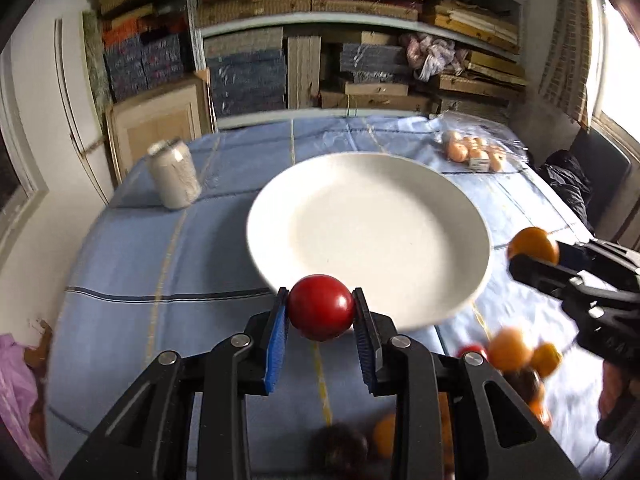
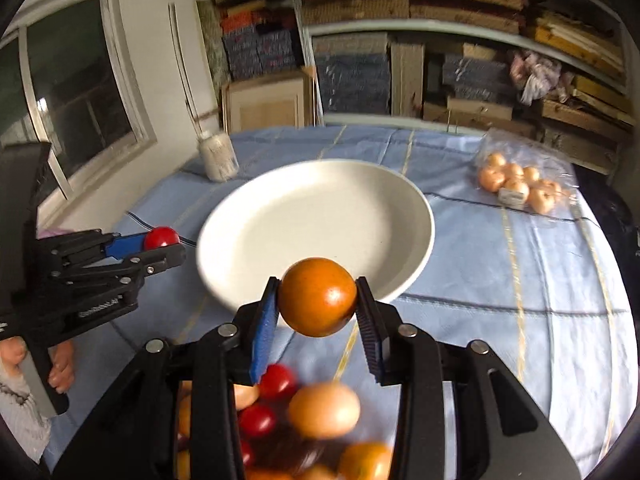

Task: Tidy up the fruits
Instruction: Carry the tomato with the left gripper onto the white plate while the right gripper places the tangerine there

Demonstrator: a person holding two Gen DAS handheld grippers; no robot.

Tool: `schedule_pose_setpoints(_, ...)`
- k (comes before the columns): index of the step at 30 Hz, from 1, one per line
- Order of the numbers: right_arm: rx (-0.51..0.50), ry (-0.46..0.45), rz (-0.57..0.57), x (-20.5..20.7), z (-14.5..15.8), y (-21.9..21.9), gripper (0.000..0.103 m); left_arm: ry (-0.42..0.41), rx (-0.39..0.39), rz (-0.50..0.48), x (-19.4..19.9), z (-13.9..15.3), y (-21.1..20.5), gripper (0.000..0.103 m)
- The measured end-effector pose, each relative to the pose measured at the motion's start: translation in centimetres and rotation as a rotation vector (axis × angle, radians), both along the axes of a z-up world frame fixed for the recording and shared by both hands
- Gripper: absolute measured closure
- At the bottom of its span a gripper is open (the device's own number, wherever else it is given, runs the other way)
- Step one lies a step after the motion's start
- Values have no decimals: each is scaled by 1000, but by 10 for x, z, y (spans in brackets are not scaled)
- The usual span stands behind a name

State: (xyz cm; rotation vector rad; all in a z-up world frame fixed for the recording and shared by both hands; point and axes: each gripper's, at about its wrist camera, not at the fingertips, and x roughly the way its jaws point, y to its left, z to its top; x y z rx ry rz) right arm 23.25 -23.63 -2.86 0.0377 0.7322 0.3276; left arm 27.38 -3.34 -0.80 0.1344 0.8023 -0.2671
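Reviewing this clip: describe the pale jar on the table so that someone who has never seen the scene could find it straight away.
Start from the white plate in the middle of the blue checked tablecloth. Look past the plate toward the far left corner, near the window side: the jar stands there alone. It is the only upright, whitish container; everything else on the cloth is round fruit or the clear bag of small orange fruit.

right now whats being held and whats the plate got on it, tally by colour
red fruit held: 1, in the left gripper, red fruit
orange fruit held: 1, in the right gripper, orange fruit
fruit on the white plate: 0
total held: 2
The loose pile near the grippers is too blurred to count.
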Motion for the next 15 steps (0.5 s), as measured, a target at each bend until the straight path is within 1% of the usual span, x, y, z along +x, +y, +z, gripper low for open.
schedule_pose_setpoints(1, -9, 10, 2, 9, -3, 1, 66, 24, -9, 5, 11, -6, -1, 72)
schedule_pose_setpoints(3, -26, 42, 12, 28, -12, 2, 66, 40, -9, 7, 21, -15, -2, 72)
schedule_pose_setpoints(5, -44, 53, 16, 41, -18, 5, 66, 46, -1, 4, 29, -19, -5, 72)
schedule_pose_setpoints(10, -77, 87, 45, 53, -34, 14, 66, 47, -6, 2, 37, -29, -9, 70)
schedule_pose_setpoints(11, -79, 93, 49, 54, -38, 14, 66, 49, -14, 4, 38, -30, -8, 63)
schedule_pose_setpoints(12, -79, 96, 48, 55, -40, 15, 65, 48, -23, 6, 38, -30, -8, 59)
schedule_pose_setpoints(14, -70, 87, 42, 54, -41, 13, 65, 43, -27, 8, 38, -30, -5, 47)
schedule_pose_setpoints(15, -64, 80, 39, 53, -39, 12, 65, 34, -23, 12, 38, -29, -4, 45)
